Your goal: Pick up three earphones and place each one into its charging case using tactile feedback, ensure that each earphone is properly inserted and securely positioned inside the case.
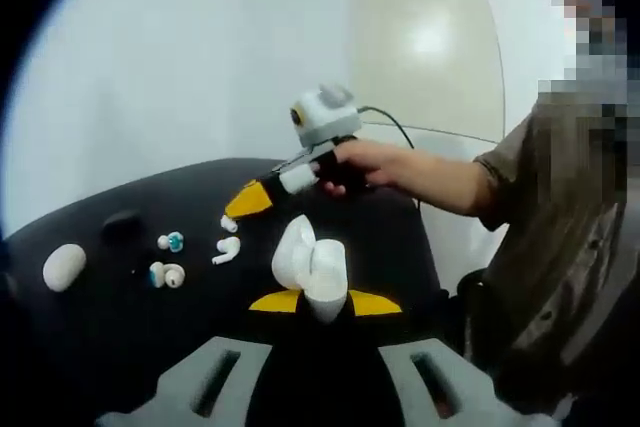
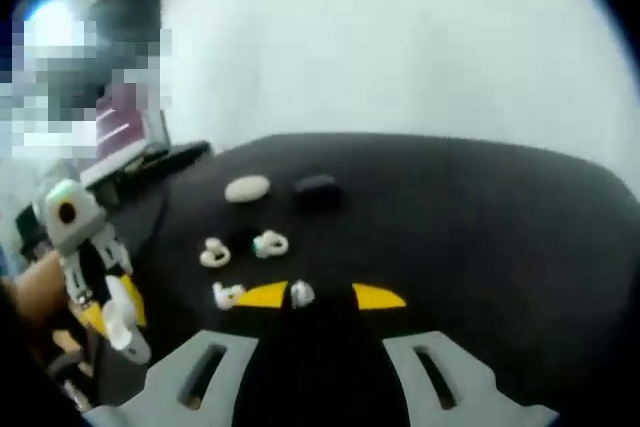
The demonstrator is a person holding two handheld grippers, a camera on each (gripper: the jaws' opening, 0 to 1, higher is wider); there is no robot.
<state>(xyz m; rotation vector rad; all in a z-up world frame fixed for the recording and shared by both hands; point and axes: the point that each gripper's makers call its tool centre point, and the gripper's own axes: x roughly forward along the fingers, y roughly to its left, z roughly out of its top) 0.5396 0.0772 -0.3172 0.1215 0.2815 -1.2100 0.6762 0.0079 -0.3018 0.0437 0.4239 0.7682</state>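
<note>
Here the left gripper (image 1: 322, 302) is clamped on an open white charging case (image 1: 312, 265), its yellow-tipped jaws pressing the case from both sides while the lid stands raised above the black surface (image 1: 90, 347). Beyond it, in the left gripper view, the right gripper (image 1: 240, 209) reaches in, held by a person's hand (image 1: 365, 165); a white stemmed earphone (image 1: 228, 222) sits at its yellow tip, though whether it is gripped cannot be told. Just beside lies another stemmed earphone (image 1: 228, 249), then two teal-marked earbuds (image 1: 171, 241) (image 1: 167, 274), a closed white case (image 1: 63, 266) and a dark case (image 1: 121, 224) farther off. In the right gripper view the right gripper's jaws stand apart, with a small white earphone (image 2: 300, 294) between the yellow tips, and the left gripper (image 2: 112, 312) shows carrying its case.
</note>
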